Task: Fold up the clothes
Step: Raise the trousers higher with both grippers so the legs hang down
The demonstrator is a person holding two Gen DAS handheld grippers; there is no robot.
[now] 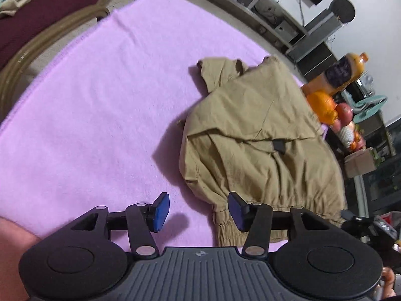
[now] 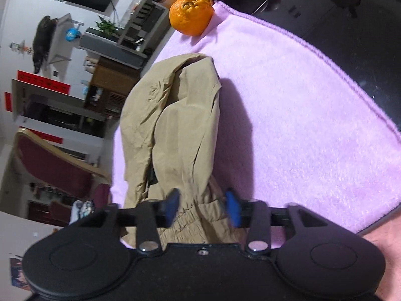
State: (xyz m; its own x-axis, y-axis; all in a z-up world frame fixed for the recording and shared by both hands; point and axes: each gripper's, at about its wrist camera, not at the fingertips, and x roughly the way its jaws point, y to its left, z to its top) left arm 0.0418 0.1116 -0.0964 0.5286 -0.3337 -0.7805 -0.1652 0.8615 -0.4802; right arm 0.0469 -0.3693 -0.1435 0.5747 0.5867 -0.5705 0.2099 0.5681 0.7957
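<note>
While I hold both tongs over the lilac towel [image 1: 95, 105], my left gripper [image 1: 198, 212] stands with its blue pads [image 1: 161, 212] parted and nothing between them; under the gap lies bare towel, with the elastic cuff of the khaki garment [image 1: 253, 135] just beside the right-hand pad. Left of that towel I see a dark red chair seat [image 1: 37, 17] with a pale heap of clothes on it. Going right, the garment lies partly folded on the towel, its gathered hem toward me, a small black tab near its middle. Past its far right edge stand an orange [image 1: 322, 105] and a juice bottle [image 1: 343, 72], both blurred.

From my right gripper [image 2: 203, 207], the same garment runs away from me along the towel's left side, folded into a long narrow shape. My pads there are also apart, one on each side of the gathered hem; whether either touches the cloth I cannot tell. Farther off, the orange sits at the towel's far corner, and the towel to the right lies bare.
</note>
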